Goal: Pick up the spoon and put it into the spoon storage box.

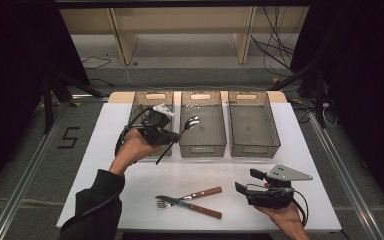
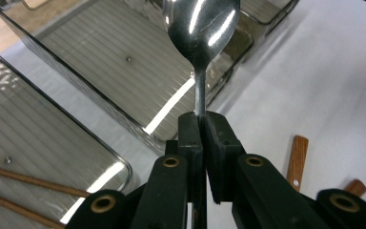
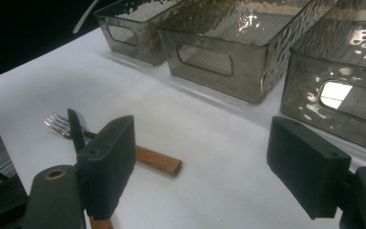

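My left gripper is shut on the neck of a metal spoon. It hangs in the air at the front of the left bin. The spoon's bowl points right, over the left edge of the middle bin, and its handle slants down toward the table. My right gripper is open near the table's front right, with nothing between its jaws. A fork and a knife, both wooden-handled, lie crossed on the white table to its left.
Three smoky clear bins stand in a row at the back; the right bin looks empty. Thin brown sticks lie in the bin nearest the left gripper. The white table ends close behind the right hand.
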Motion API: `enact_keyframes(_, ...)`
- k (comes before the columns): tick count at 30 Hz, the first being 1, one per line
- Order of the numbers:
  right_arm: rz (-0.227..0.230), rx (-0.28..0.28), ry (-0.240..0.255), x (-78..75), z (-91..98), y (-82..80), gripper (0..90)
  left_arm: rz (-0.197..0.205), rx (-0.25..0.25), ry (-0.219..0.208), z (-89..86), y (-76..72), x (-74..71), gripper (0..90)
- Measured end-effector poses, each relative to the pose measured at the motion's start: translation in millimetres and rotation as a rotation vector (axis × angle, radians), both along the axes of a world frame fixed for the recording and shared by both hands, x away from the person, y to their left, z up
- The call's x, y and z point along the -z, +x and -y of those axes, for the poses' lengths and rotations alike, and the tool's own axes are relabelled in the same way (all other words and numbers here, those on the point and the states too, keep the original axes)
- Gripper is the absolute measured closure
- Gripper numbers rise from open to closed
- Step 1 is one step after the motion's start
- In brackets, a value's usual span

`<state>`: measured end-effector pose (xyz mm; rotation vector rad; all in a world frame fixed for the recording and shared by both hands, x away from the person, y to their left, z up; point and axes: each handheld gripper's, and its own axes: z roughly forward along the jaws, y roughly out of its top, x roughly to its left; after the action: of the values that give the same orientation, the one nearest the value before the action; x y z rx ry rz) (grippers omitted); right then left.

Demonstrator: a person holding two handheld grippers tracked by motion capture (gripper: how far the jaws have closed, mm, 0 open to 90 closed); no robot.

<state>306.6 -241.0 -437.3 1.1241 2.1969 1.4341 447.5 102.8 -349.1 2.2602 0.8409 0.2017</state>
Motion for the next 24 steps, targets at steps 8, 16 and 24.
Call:
enact_keyframes(8, 0.001, -0.005, -0.001, 0.3, -0.8, -0.1, 25.6, 0.021, -0.019, -0.032, 12.2, 15.5, -7.6, 85.0)
enact_keyframes(16, 0.005, -0.008, 0.000, 0.4, -0.7, -0.3, 24.9, 0.023, -0.051, -0.041, 22.8, 34.7, -6.6, 84.9)
enact_keyframes(24, 0.007, -0.011, 0.005, 0.7, -0.4, -0.3, 23.7, 0.034, -0.088, -0.083, 30.4, 50.5, -5.9, 85.0)
